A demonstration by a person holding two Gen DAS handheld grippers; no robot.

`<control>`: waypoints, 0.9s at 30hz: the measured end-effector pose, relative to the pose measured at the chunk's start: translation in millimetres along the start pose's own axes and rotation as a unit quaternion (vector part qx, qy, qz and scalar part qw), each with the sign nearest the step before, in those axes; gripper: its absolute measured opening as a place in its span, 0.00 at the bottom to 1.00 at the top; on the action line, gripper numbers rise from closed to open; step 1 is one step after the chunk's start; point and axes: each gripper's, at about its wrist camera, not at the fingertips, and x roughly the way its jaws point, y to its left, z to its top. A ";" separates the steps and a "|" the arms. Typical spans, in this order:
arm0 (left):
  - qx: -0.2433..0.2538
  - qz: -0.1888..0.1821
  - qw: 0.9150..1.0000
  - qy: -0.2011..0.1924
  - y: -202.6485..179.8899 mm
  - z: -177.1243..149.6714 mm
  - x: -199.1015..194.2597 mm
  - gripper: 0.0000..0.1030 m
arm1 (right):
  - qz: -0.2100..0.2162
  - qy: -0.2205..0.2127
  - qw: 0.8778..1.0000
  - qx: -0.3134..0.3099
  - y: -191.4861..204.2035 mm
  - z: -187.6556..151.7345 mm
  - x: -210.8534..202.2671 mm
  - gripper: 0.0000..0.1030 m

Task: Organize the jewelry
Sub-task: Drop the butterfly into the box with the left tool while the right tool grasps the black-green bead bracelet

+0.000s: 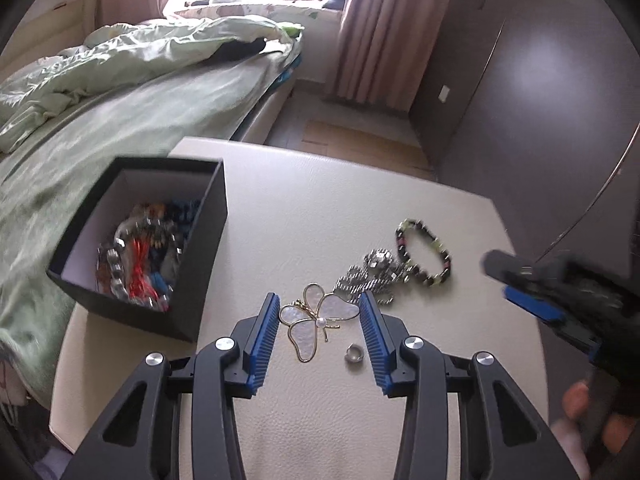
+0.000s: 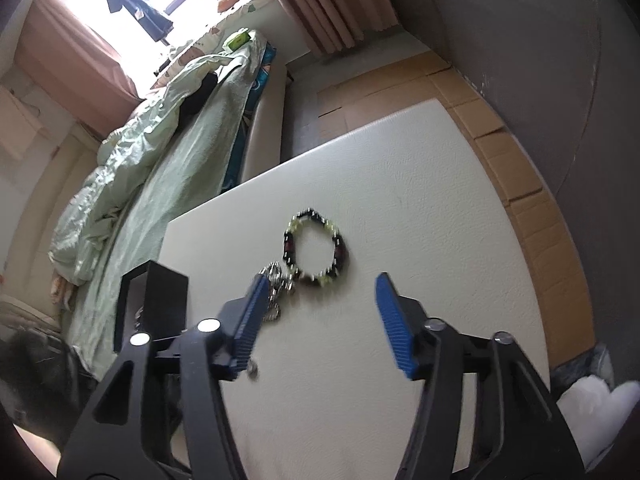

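Our left gripper (image 1: pixel 319 312), jaws spread, straddles the gold-rimmed pearly butterfly brooch (image 1: pixel 316 320) at six o'clock on the cream table (image 1: pixel 320 208); we judge closing comes next. Right gripper (image 2: pixel 320 304) gapes, empty. We count four loose pieces: brooch, small silver ring (image 1: pixel 354 357), silver chain bracelet (image 1: pixel 370 276), black-and-green beaded bracelet (image 1: pixel 424 254). One black box (image 1: pixel 200 248) at nine o'clock.
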 end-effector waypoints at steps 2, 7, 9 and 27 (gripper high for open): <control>-0.002 -0.006 1.000 -0.006 1.8 7.0 -6.0 0.38 | -0.014 0.002 1.000 -0.014 4.9 5.7 8.7 0.44; 0.001 -0.011 1.000 -0.024 9.3 27.2 -19.3 0.38 | -0.046 0.006 0.998 -0.043 12.6 17.4 27.6 0.36; 0.001 -0.012 0.999 -0.030 13.5 33.3 -24.3 0.38 | -0.064 0.008 0.996 -0.058 16.3 22.6 36.9 0.36; -0.006 0.006 0.999 -0.048 81.8 69.5 -55.0 0.38 | -0.113 0.037 0.985 -0.123 29.7 28.6 70.0 0.08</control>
